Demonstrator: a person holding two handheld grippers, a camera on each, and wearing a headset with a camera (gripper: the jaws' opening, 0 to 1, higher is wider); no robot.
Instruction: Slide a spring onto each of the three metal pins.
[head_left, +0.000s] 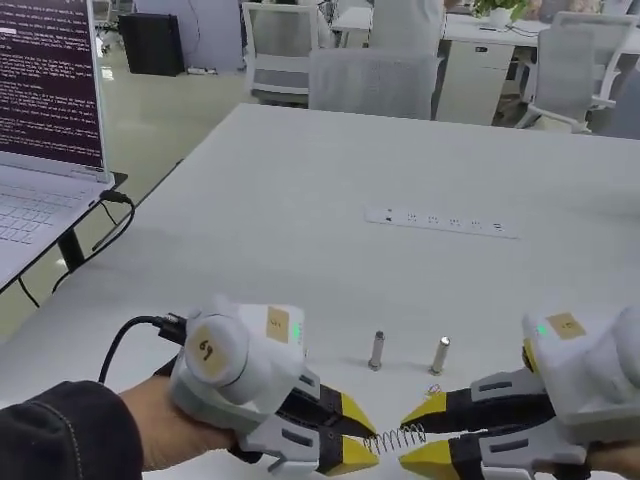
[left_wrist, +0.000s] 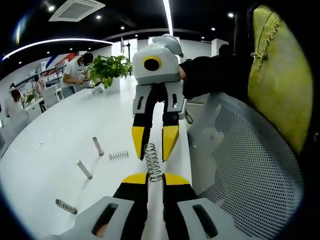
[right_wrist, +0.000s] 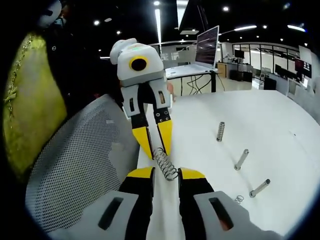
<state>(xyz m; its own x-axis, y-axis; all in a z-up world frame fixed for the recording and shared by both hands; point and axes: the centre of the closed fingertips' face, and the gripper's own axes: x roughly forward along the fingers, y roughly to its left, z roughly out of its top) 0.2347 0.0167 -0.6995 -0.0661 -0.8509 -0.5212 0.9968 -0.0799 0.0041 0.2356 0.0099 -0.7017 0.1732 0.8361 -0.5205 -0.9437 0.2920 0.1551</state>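
Observation:
A metal spring (head_left: 395, 437) hangs level between the two grippers near the table's front edge. My left gripper (head_left: 370, 443) is shut on one end of it (left_wrist: 152, 162). My right gripper (head_left: 403, 440) is open, its yellow fingers either side of the other end (right_wrist: 166, 165). Two bare metal pins (head_left: 377, 350) (head_left: 440, 355) stand upright just beyond. A short loose spring (head_left: 433, 390) lies by the right pin. Another coil (right_wrist: 220, 131) stands further off; I cannot tell whether a pin is inside it.
The white table (head_left: 400, 160) carries a built-in socket strip (head_left: 440, 222). A laptop (head_left: 30, 215) sits on a stand at the left with cables hanging. A grey mesh chair back (left_wrist: 250, 165) is close to the table's front edge.

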